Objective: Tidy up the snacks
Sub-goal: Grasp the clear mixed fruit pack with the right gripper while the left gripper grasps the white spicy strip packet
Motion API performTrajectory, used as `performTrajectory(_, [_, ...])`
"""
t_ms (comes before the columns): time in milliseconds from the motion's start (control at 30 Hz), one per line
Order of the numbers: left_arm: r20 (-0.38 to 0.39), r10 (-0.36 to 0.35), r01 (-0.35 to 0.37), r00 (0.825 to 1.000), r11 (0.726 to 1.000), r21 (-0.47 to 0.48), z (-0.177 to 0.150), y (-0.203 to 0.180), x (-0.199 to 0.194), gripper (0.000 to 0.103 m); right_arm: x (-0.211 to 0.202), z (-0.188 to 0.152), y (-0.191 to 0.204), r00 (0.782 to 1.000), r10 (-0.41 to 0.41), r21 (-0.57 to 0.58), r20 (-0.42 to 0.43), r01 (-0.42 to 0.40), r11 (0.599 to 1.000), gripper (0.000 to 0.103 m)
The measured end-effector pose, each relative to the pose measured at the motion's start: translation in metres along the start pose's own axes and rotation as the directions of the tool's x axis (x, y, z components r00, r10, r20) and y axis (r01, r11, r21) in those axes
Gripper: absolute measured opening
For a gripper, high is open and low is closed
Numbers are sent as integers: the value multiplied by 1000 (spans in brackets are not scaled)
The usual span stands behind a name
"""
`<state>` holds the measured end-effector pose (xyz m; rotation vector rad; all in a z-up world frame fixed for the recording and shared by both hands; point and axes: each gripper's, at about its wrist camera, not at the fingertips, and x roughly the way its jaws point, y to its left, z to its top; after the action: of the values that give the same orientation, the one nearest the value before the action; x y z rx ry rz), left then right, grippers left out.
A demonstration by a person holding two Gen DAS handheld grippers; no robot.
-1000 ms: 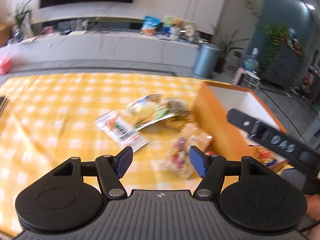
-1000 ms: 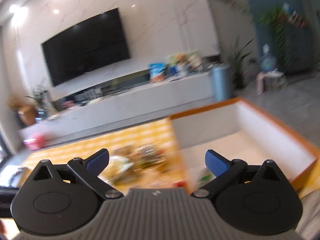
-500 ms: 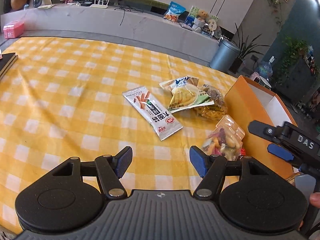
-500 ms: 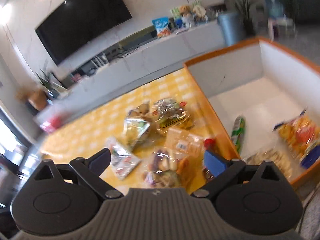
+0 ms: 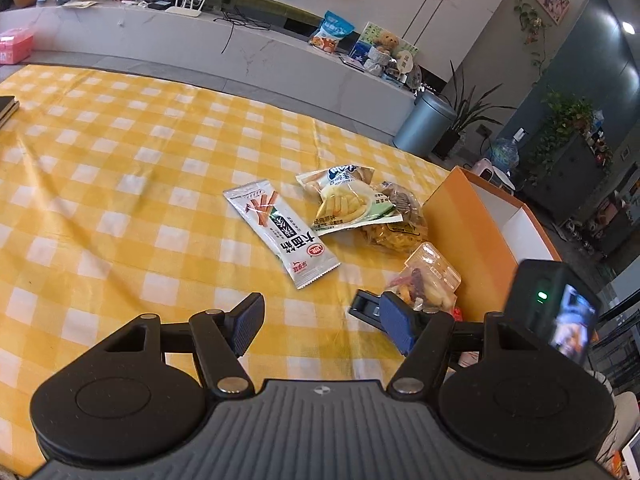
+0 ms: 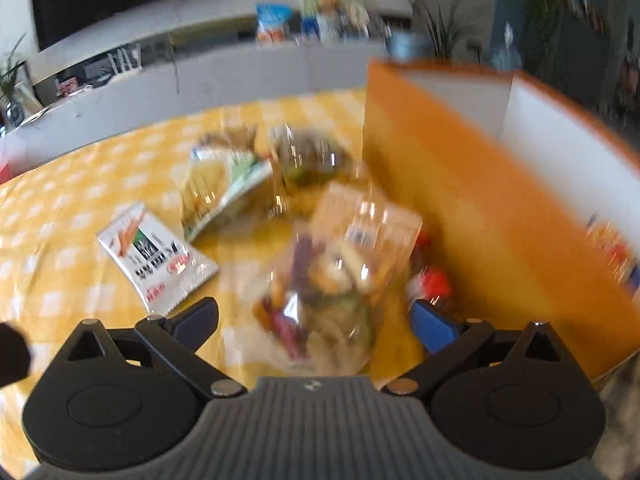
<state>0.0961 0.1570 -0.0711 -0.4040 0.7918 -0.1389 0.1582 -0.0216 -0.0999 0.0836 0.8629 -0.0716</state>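
Four snack packs lie on the yellow checked cloth beside an orange box (image 5: 472, 240). They are a white sachet (image 5: 280, 232), a green-and-yellow chip bag (image 5: 348, 200), a clear bag of yellow snacks (image 5: 396, 220) and a clear bag of mixed dried chips (image 5: 428, 280). My left gripper (image 5: 324, 324) hovers open over bare cloth, just short of the sachet. My right gripper (image 6: 316, 320) is open and low over the mixed-chip bag (image 6: 332, 280), which lies between its spread fingers without touching the pads. That view is blurred.
The orange box (image 6: 460, 208) has white inner walls and stands close on the right, with packets inside. A small red item (image 6: 434, 280) lies against its side. A dark book (image 5: 6, 108) sits at the cloth's far left edge. Behind the table are a long white counter and a grey bin (image 5: 424, 128).
My right gripper came down from above the box to the mixed-chip bag, and its finger now shows in the left wrist view. My left gripper tipped downward early on, then held still.
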Motion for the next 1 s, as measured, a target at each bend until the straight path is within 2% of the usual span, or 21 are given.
performTrajectory(33, [0, 0, 0, 1000, 1000, 3, 0, -1, 0, 78, 7, 1, -2, 1000, 15, 13, -25, -15, 1000, 99])
performTrajectory(67, [-2, 0, 0, 1000, 1000, 3, 0, -2, 1, 78, 14, 1, -3, 999, 29, 15, -43, -28, 999, 94])
performTrajectory(100, [-5, 1, -1, 1000, 1000, 5, -1, -3, 2, 78, 19, 1, -4, 998, 30, 12, -51, -30, 999, 84])
performTrajectory(133, [-7, 3, -3, 1000, 1000, 8, -1, -4, 4, 78, 23, -1, -4, 998, 24, 3, -55, -24, 1000, 83])
performTrajectory(167, [-7, 7, -7, 1000, 1000, 13, -1, -5, 5, 78, 23, -2, -5, 999, 14, -14, -35, -14, 1000, 75])
performTrajectory(333, [-5, 44, -44, 999, 998, 32, -3, -11, 13, 78, 20, -7, -11, 999, 45, -54, -2, -45, 998, 66])
performTrajectory(500, [18, 91, -92, 996, 995, 34, -2, -13, 22, 78, 12, -9, -24, 994, 108, -59, -14, -108, 992, 64])
performTrajectory(700, [11, 159, -159, 987, 987, -38, 15, -13, 56, 79, -4, -2, -42, 988, 150, -40, 33, -149, 988, 64])
performTrajectory(833, [-59, 204, -203, 977, 979, 25, 36, -21, 95, 80, -6, 2, -52, 985, 170, 0, 40, -170, 985, 63])
performTrajectory(933, [-86, 261, -254, 961, 963, 87, 50, -30, 119, 80, -5, -2, -48, 987, 158, -49, 38, -156, 987, 63])
performTrajectory(1000, [-106, 284, -274, 953, 957, 96, 56, -33, 132, 80, -2, -3, -48, 987, 157, -54, 29, -155, 986, 63])
